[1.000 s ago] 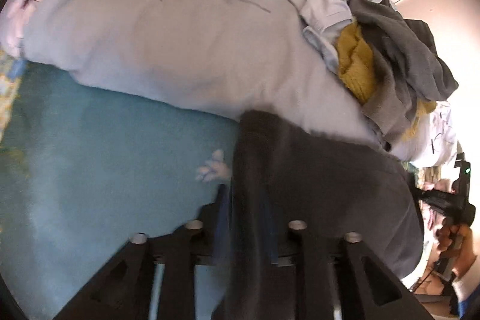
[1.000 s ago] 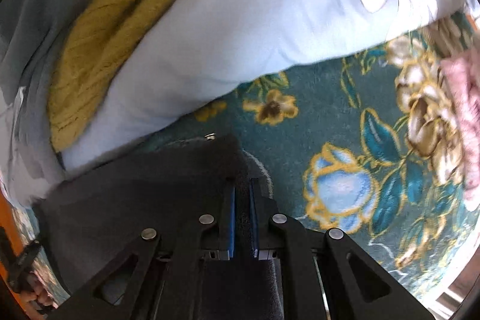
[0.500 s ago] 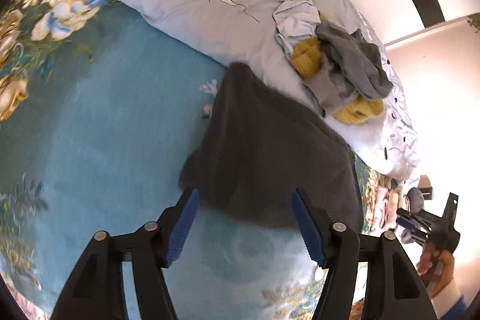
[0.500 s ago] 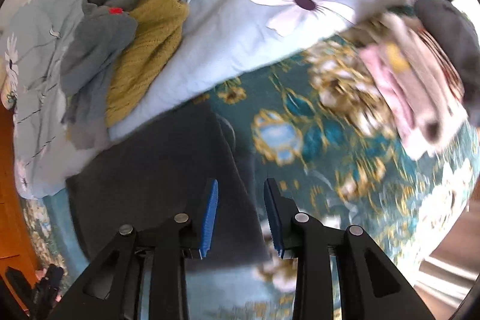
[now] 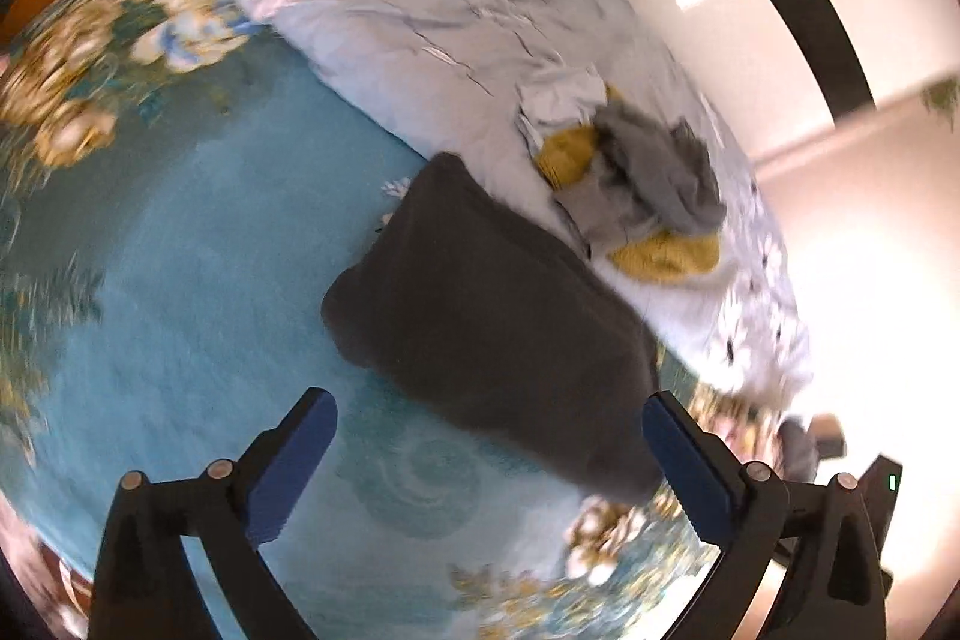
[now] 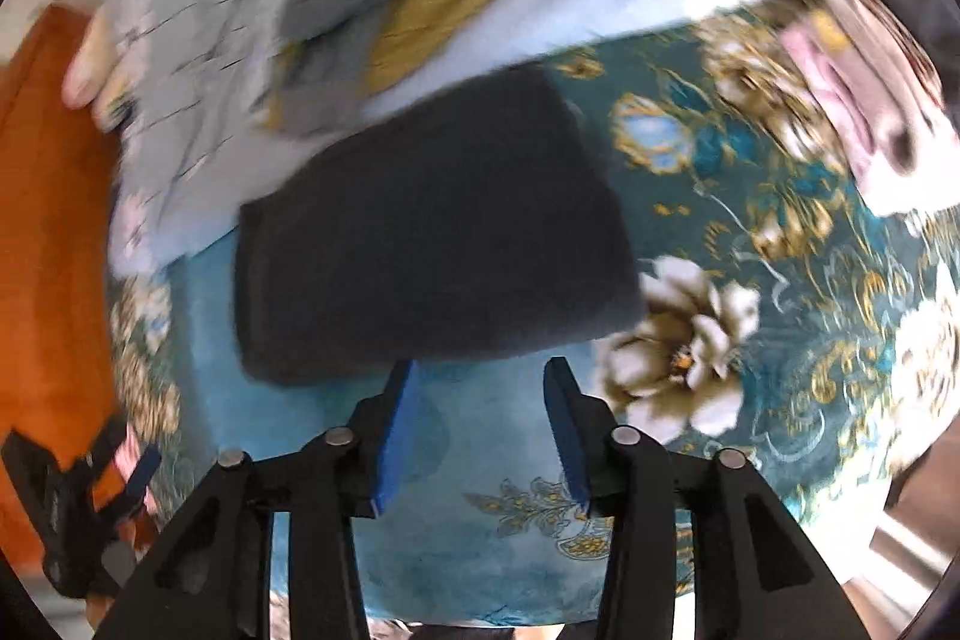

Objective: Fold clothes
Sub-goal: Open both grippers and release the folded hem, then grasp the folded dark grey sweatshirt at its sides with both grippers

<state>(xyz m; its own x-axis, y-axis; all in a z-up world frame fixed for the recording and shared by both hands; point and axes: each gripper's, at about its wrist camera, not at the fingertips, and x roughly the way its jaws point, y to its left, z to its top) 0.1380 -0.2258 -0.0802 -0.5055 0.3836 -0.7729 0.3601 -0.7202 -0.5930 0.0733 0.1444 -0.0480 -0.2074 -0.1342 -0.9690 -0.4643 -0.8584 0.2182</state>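
Dark gray cloth [image 5: 486, 334]: it is folded into a flat block and lies on the teal flower bedspread [image 5: 180, 292]. In the left wrist view it sits in the middle, and its far edge at 1 o'clock touches the light blue quilt [image 5: 420, 16]. In the right wrist view it fills the middle [image 6: 426, 244].

Left gripper [image 5: 489, 466]: its jaws have just been opening and now stand very wide. Nothing is between the blue pads [image 5: 294, 466]. The near edge of the dark gray cloth is just past the tips, not touched.

Right gripper [image 6: 480, 436]: its jaws have just been opening and are partly apart. Nothing is between its blue pads [image 6: 399, 436]. The dark gray cloth lies just past the tips at 12 o'clock.

Pile of loose clothes: a yellow knit [image 5: 666, 250], a gray top [image 5: 660, 172] and a pale blue garment [image 5: 558, 97] lie in a heap on the quilt, at 1 o'clock from the dark gray cloth.

Stack of folded clothes [image 6: 852, 58]: pink and brown pieces at 2 o'clock in the right wrist view, blurred.

Containers: I see no box or basket, all the clothes lie on the bed.

Wood floor [image 6: 48, 196]: orange, at 9 o'clock in the right wrist view.
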